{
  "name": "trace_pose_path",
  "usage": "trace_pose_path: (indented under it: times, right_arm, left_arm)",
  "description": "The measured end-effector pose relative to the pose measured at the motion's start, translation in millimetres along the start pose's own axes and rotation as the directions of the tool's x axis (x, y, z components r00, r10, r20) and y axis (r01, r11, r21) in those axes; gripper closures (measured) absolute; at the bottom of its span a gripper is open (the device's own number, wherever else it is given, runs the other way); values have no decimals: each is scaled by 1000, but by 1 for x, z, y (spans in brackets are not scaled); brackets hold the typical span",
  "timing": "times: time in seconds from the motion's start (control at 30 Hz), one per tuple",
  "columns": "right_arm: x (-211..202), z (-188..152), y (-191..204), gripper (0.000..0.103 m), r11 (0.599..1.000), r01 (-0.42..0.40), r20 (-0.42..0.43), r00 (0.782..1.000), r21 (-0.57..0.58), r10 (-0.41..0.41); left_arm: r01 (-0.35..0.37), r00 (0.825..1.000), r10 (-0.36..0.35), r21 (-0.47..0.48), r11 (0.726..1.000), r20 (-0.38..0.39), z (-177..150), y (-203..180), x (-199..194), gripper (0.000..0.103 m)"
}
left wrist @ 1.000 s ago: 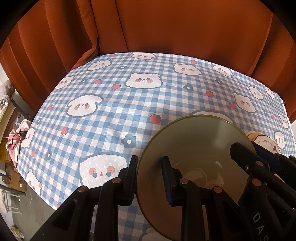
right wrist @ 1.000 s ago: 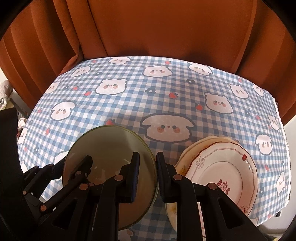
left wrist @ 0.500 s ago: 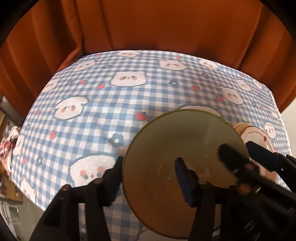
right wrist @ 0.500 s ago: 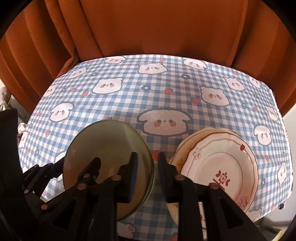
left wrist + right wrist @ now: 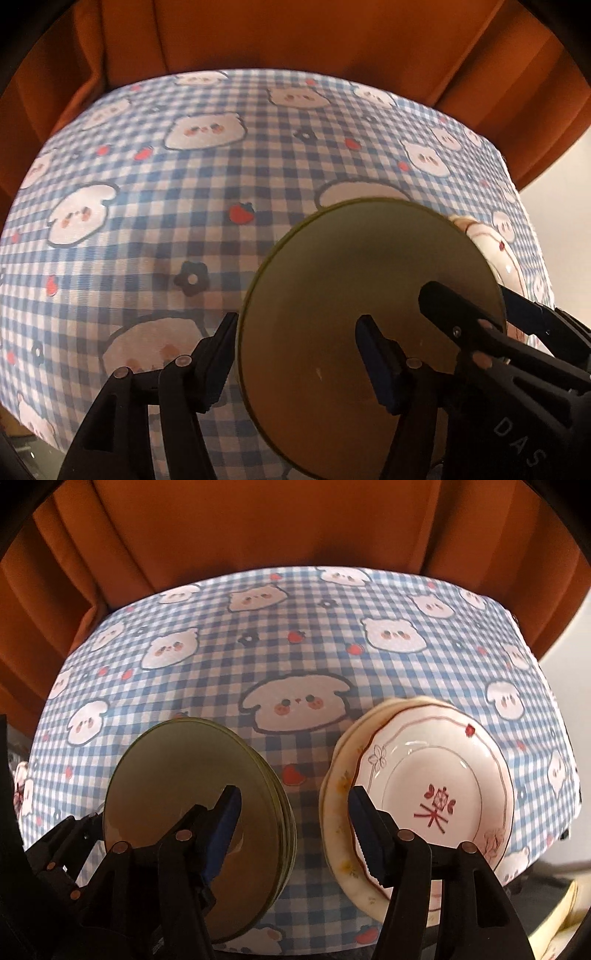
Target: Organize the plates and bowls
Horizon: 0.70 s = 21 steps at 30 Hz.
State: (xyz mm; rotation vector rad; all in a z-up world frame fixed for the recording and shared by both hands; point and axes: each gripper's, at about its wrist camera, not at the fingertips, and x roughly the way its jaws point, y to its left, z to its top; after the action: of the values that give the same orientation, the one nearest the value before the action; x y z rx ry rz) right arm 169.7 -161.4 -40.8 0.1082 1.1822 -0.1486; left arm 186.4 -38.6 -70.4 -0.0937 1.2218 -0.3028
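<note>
Checked tablecloth (image 5: 303, 657) carries stacked green plates (image 5: 192, 805), two white plates (image 5: 436, 786); both grippers (image 5: 295, 354) (image 5: 295, 812) gape wide.

The green bowl (image 5: 369, 314) hides most of the plate stack (image 5: 498, 254) in the left wrist view, and its near rim is cut off. The far tablecloth (image 5: 221, 110) is blurred.

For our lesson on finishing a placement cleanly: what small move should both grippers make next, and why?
Probably draw both back and up, clear of the dishes. The green plates sit stacked beside the stacked white plates, and the left gripper and right gripper are open, fingers straddling the green rim without gripping.
</note>
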Motion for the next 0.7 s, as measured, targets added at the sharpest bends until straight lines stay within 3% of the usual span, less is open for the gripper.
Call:
trace_pose_path:
  times: [0.1,0.33,0.5,0.7]
  right_arm:
    - [5,-3,2,39,999,23,-22,1000,29,-22]
    - [9,-10,0,39,993,45,-48,998,105,-40]
    - [13,-12,-1,39,991,0,-47,999,135,6]
    - [31,-11,-7,39,981,-100,-84,990,166,115]
  left_arm:
    - [25,999,-24,16,1000,-36,-1,4,6,45]
    - [80,995,-77,46,996,-66,0,9,8,46]
    - [101,991,-97,45,994,-90,2,13,9,45]
    - [45,995,-41,49,998,-85,1,6,7,45]
